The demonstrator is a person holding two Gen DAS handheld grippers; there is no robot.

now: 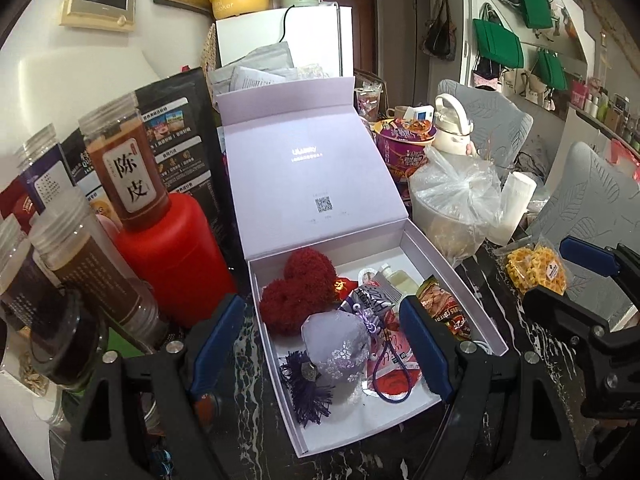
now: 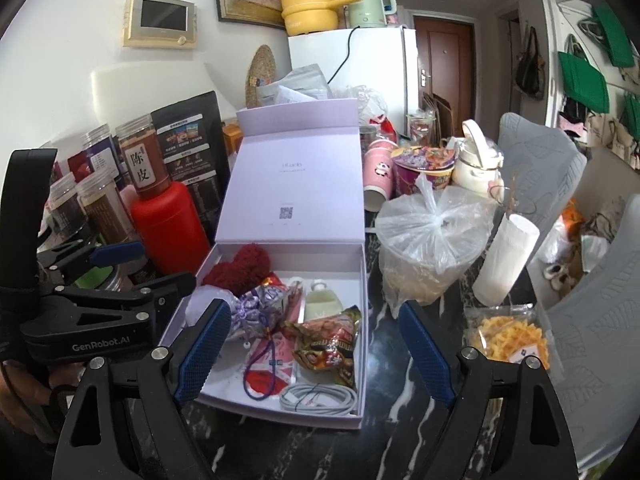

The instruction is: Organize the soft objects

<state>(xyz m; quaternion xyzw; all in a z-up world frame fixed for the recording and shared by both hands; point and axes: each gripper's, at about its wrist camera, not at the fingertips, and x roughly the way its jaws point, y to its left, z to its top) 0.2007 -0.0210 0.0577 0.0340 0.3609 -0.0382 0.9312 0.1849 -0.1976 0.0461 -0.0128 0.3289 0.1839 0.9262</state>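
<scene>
You can come down into the lavender box (image 2: 360, 276) from straight above, since its lid (image 1: 308, 176) stands up at the far side and walls off that approach only. On your left the red bottle (image 1: 176, 256) and the jars (image 1: 116, 160) crowd right up to the box wall, and on your right the tied plastic bag (image 2: 432, 240) and the white roll (image 2: 508, 260) stand near, leaving a bare strip of dark marble counter (image 2: 384, 332) between box and bag. Inside, the red plush (image 1: 300, 288), the lilac sachet (image 1: 340, 348), the snack packet (image 2: 332, 340) and the coiled cable (image 2: 320, 398) cover most of the floor; only the near left corner (image 1: 352, 420) is bare.
</scene>
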